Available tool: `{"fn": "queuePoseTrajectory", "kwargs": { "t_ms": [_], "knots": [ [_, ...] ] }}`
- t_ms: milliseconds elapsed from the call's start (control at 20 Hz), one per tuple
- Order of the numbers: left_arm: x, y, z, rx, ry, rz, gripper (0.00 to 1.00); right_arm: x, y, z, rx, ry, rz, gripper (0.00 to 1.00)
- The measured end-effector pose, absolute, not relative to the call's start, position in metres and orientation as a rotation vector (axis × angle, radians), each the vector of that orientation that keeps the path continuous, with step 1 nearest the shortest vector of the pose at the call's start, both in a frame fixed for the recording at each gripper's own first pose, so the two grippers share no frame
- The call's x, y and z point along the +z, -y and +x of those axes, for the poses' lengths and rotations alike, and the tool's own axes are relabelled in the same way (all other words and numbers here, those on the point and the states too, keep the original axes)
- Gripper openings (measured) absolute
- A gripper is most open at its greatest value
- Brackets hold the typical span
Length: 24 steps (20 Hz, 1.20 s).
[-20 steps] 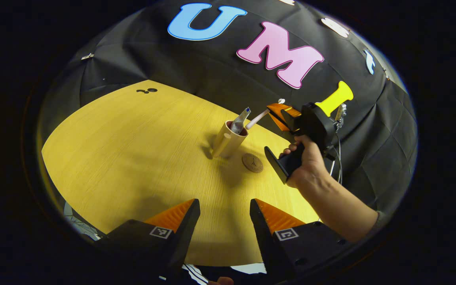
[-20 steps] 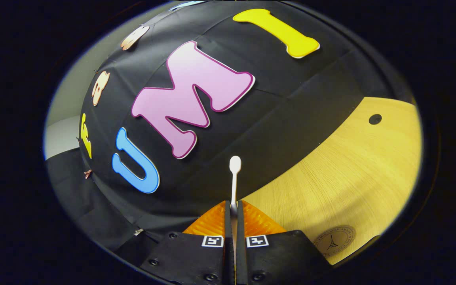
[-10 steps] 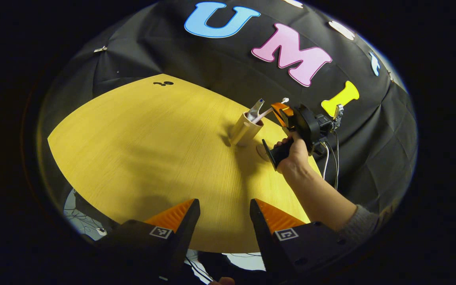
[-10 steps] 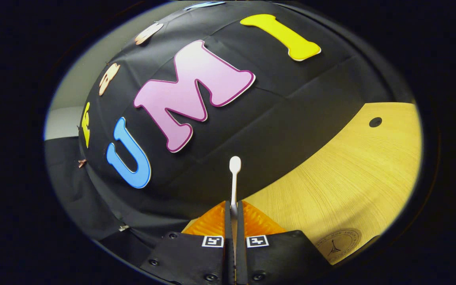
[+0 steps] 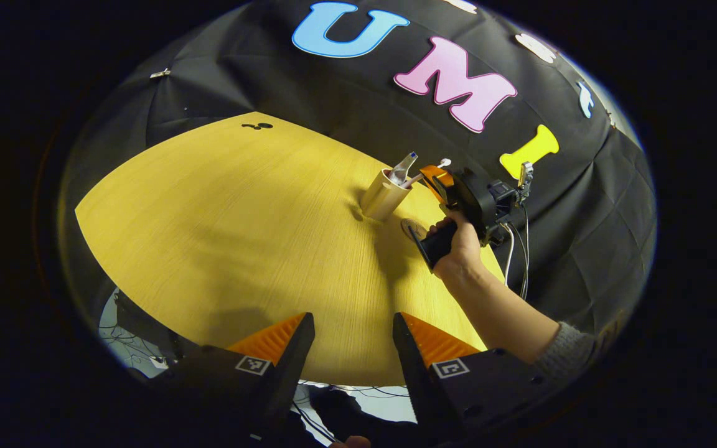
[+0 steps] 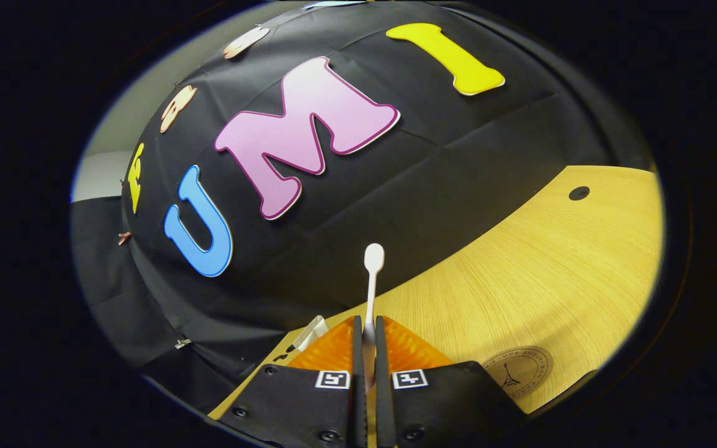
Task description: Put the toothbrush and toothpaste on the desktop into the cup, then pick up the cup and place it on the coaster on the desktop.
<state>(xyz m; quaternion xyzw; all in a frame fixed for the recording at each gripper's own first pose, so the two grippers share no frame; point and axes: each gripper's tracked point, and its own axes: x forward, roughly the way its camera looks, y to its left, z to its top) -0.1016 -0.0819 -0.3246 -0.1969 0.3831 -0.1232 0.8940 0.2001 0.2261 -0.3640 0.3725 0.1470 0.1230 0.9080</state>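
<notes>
Pale wood, the desktop (image 5: 221,211) carries a tan cup (image 5: 384,196) near its far edge, with the toothpaste tube (image 5: 403,169) already standing in it. The right gripper (image 5: 438,180) is clamped on the white toothbrush (image 6: 371,283); in the right gripper view both fingers press the handle and the head pokes out ahead of them. In the left gripper view the brush's lower end seems to dip into the cup's mouth, though at that distance it is hard to be sure how deep it sits. The left gripper (image 5: 352,339) hangs over the near side of the desktop, its jaws apart with nothing between them.

The step in hand looks like the last of the loading: getting the toothbrush into the cup. The next move calls for letting the handle go once it is safely inside the rim, without nudging the cup over. After that the cup must be gripped and carried to the round coaster (image 6: 517,372), which lies just beside it.
</notes>
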Motion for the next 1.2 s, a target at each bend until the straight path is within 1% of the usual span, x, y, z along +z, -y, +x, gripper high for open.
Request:
{"fn": "queuePoseTrajectory", "kwargs": {
  "t_ms": [100,200,250,300,350,600,750,800,950,1000,1050,1100,1150,1200],
  "knots": [
    [-0.321,0.081,-0.103,-0.249,-0.785,-0.42,0.79,-0.364,-0.229,0.198,0.271,-0.318,0.755,0.1],
    [-0.321,0.08,-0.103,-0.247,-0.78,-0.424,0.79,-0.363,-0.228,0.184,0.292,-0.339,0.765,0.11],
    [-0.32,0.08,-0.103,-0.248,-0.775,-0.422,0.79,-0.363,-0.229,0.179,0.299,-0.351,0.774,0.13],
    [-0.319,0.081,-0.103,-0.251,-0.77,-0.421,0.79,-0.364,-0.229,0.177,0.299,-0.368,0.779,0.19],
    [-0.316,0.082,-0.103,-0.255,-0.763,-0.42,0.78,-0.363,-0.23,0.173,0.305,-0.382,0.789,0.22],
    [-0.31,0.092,-0.095,-0.284,-0.755,-0.381,0.79,-0.367,-0.226,0.151,0.309,-0.46,0.791,0.23],
    [-0.307,0.113,-0.084,-0.37,-0.782,-0.367,0.79,-0.366,-0.219,0.136,0.334,-0.504,0.779,0.23],
    [-0.309,0.115,-0.078,-0.378,-0.793,-0.352,0.79,-0.368,-0.214,0.132,0.338,-0.524,0.767,0.27],
    [-0.311,0.12,-0.056,-0.381,-0.823,-0.293,0.79,-0.368,-0.2,0.113,0.349,-0.578,0.765,0.28],
    [-0.314,0.122,-0.047,-0.384,-0.834,-0.267,0.79,-0.367,-0.195,0.106,0.347,-0.597,0.77,0.11],
    [-0.315,0.123,-0.037,-0.388,-0.844,-0.236,0.79,-0.366,-0.188,0.098,0.346,-0.613,0.776,0.29],
    [-0.318,0.128,-0.026,-0.396,-0.853,-0.202,0.79,-0.369,-0.185,0.095,0.346,-0.631,0.775,0.33],
    [-0.321,0.132,-0.014,-0.407,-0.871,-0.17,0.79,-0.368,-0.177,0.086,0.35,-0.642,0.77,0.33],
    [-0.324,0.138,-0.004,-0.419,-0.896,-0.14,0.79,-0.369,-0.17,0.081,0.356,-0.657,0.76,0.36]
  ]
}}
